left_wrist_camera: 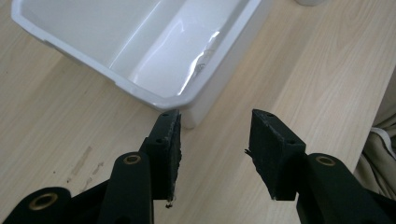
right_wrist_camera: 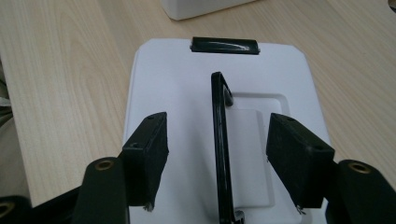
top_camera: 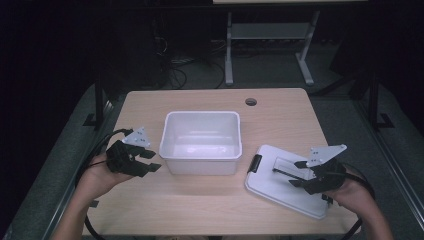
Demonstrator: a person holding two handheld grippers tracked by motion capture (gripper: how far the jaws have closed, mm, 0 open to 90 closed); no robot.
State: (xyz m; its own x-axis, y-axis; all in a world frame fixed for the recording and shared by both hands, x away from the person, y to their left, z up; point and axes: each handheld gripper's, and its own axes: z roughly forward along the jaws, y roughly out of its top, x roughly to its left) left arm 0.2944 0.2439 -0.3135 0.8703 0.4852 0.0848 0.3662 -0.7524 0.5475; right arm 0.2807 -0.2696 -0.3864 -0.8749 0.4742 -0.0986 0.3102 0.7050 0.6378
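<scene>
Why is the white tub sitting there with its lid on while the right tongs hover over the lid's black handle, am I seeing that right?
Not quite: the high view shows the white tub open, and its lid lies flat on the table beside it. The right tongs do straddle the black handle.

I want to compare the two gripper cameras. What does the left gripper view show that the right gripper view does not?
Left gripper view alone: the inside of the white tub, empty, and the open left gripper near the tub's corner with nothing between its jaws.

Right gripper view alone: the white lid lying flat, its black latch, and its raised black handle standing between the open jaws of the right gripper, untouched.

Both: the wooden table and some part of the tub.
</scene>
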